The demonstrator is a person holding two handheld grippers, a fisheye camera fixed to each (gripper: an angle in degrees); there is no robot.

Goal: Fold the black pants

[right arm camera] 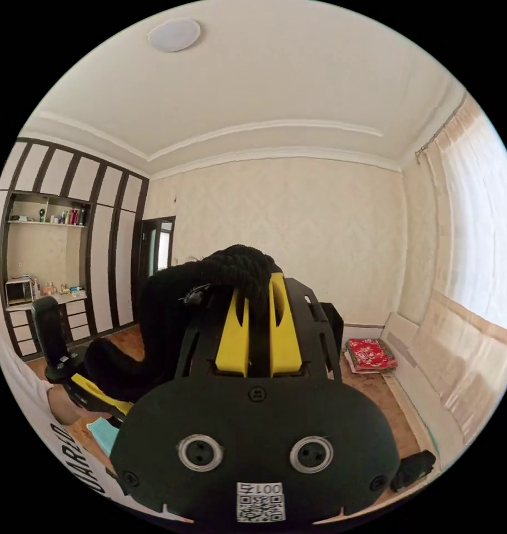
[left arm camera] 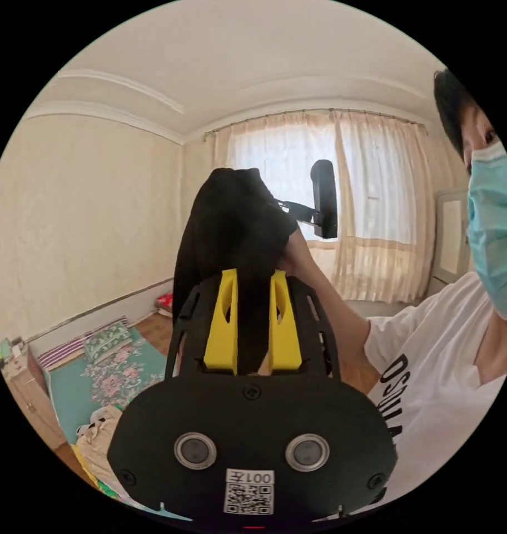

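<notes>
Black pants (left arm camera: 231, 233) hang lifted in the air between my two grippers. My left gripper (left arm camera: 252, 278) has its yellow jaws closed on a fold of the dark cloth, which bunches above them. My right gripper (right arm camera: 259, 283) likewise pinches the pants (right arm camera: 209, 278), the fabric draped over its jaw tips toward the person's white shirt (left arm camera: 448, 356).

I'm seeing pale curtains (left arm camera: 342, 206) hanging over the window, a floral mat (left arm camera: 106, 370) lying on the floor, and a red cushion (right arm camera: 370, 354) sitting against the wall.
</notes>
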